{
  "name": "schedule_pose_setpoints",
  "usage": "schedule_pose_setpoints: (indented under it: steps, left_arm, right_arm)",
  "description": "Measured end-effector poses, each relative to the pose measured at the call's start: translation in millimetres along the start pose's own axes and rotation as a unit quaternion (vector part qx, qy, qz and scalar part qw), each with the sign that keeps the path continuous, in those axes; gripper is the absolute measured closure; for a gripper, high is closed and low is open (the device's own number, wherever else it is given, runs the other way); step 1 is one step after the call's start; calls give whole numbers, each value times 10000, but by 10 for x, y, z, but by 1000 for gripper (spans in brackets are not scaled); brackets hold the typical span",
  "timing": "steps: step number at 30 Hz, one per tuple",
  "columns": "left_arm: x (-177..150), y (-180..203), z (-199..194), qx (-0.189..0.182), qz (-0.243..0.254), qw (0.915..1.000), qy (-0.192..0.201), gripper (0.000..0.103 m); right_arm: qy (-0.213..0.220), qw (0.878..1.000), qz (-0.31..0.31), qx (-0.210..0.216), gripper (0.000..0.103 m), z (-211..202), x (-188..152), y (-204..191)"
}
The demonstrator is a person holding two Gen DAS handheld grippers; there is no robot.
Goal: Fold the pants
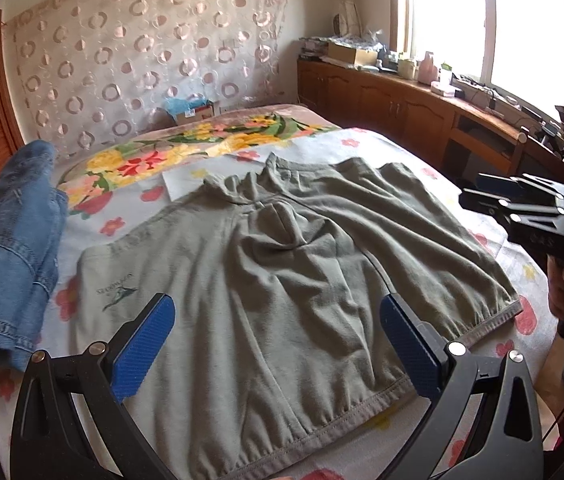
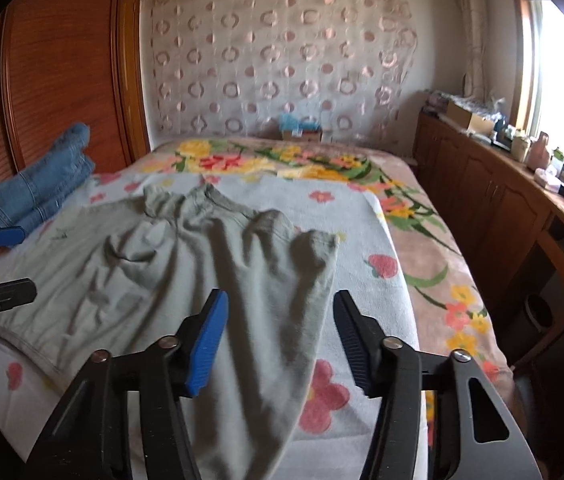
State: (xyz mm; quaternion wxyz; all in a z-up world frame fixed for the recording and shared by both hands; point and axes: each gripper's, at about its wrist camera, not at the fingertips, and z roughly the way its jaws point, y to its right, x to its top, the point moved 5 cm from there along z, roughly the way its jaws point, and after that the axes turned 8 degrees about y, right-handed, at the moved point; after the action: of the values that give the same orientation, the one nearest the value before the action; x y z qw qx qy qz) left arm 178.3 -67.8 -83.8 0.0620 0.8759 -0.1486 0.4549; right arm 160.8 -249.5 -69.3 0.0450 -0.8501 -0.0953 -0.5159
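Lying spread flat on the flowered bed cover [image 1: 422, 148], the grey shorts [image 1: 282, 260] are seen with the waistband towards the far wall. The left gripper [image 1: 278, 344] is held above the near hem, its jaws wide apart and nothing gripped. The right gripper [image 2: 280, 340] is held over the shorts' right edge, jaws partly apart, no cloth clamped. Folded jeans [image 2: 38, 184] are placed at the left.
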Motion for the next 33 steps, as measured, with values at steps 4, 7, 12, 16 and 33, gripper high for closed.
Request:
schedule_pose_setpoints:
  steps: [4,7,12,16,33]
  left_arm:
    - [-43,28,89,-71,18,9999,-139,0]
    - [-100,44,133,-138,-15,9996,-239,0]
    - [-189,73,187,-197,-48,9991,-378,0]
    - [-241,77,212,-207,-40,9986,-494,0]
    - [-441,35,350,-144,-71,9958,-906,0]
  right_arm:
    - [-309,9994,121,78,57,119,86,168]
    - [-471,9986,240,85,60,234,192,278]
    - [-776,9958,483,109,66,438,350,426]
    - [-919,9931,729,34,74,566,385,549]
    - [-566,9937,913,-329,102,73,426,840]
